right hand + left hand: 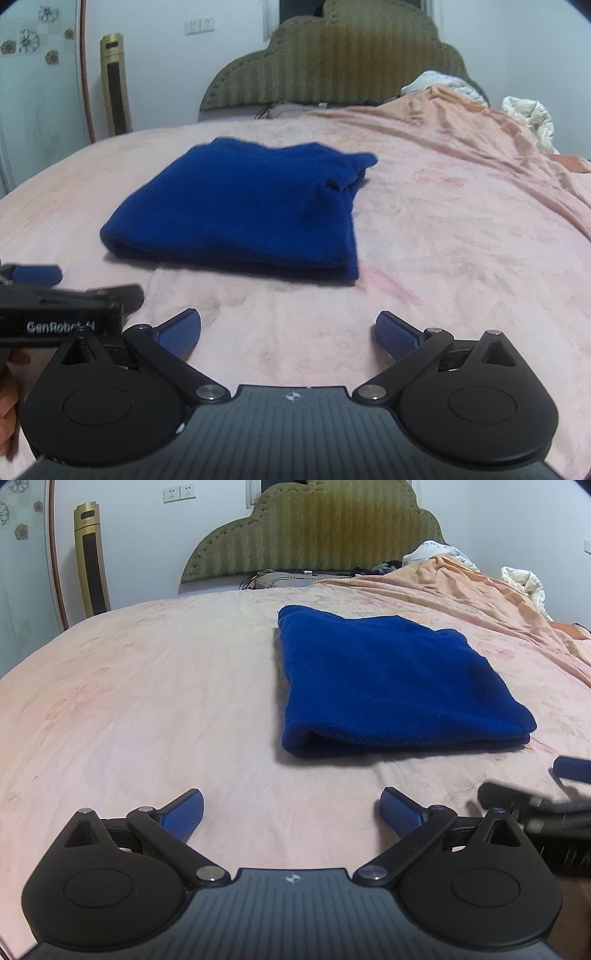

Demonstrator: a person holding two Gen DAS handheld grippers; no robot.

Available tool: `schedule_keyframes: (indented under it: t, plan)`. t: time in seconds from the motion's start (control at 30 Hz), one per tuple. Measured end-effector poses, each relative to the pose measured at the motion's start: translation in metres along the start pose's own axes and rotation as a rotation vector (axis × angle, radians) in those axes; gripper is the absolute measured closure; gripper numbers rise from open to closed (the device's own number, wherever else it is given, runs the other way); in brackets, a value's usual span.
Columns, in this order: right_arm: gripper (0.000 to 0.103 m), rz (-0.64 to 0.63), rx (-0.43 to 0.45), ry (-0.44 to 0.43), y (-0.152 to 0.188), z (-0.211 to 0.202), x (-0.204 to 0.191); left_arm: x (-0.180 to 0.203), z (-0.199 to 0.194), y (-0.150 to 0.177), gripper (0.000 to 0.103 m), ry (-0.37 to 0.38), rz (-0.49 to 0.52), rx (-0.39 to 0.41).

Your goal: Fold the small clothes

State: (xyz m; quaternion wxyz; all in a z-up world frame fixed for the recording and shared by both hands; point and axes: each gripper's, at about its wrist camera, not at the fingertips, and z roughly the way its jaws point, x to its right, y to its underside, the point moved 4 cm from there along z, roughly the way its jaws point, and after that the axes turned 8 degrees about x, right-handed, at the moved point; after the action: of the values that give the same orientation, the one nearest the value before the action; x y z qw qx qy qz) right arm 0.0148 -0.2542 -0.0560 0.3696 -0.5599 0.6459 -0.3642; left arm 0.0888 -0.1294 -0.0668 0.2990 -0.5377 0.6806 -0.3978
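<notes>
A dark blue knitted garment (391, 679) lies folded into a thick rectangle on the pink bedspread (147, 701). In the right wrist view the same blue garment (240, 210) sits ahead and to the left, its bunched end at the far right corner. My left gripper (291, 808) stands open, short of the garment's near edge, nothing between its blue pads. My right gripper (288, 328) is open too, with only bedspread (461, 240) between its fingers. Each gripper shows at the edge of the other's view, the left one (37, 275) and the right one (572, 770).
A padded olive headboard (314, 531) closes the far end of the bed. A rumpled orange blanket (480, 590) and white bedding (524, 579) pile up at the far right. A gold tower fan (90, 557) stands by the left wall. A hand (9, 406) shows at the lower left.
</notes>
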Motion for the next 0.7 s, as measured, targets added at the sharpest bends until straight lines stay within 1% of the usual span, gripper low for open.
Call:
schedule_keyframes:
  t: [0.07,0.13,0.23,0.4,0.6,0.7]
  plan:
    - [0.001,0.008,0.014,0.008,-0.005,0.0,0.004,-0.001,0.0,0.0,0.0,0.0,-0.003,0.0]
    - [0.001,-0.019,0.008,0.024,-0.007,0.003,0.005,-0.002,-0.001,0.0,0.0,-0.004,-0.009,0.002]
    - [0.001,-0.015,-0.023,0.006,-0.003,0.008,0.006,-0.002,-0.001,0.001,0.0,-0.005,-0.01,0.003]
    - [0.0,0.0,-0.023,0.006,0.002,0.003,0.009,-0.003,-0.001,0.001,0.0,-0.003,-0.015,0.005]
    - [0.0,-0.08,-0.028,0.018,0.006,0.004,0.002,-0.003,0.0,0.001,0.0,-0.008,-0.004,0.0]
    - [0.0,-0.053,-0.034,0.003,0.006,0.005,0.006,-0.003,0.0,0.001,0.0,-0.007,-0.004,0.0]
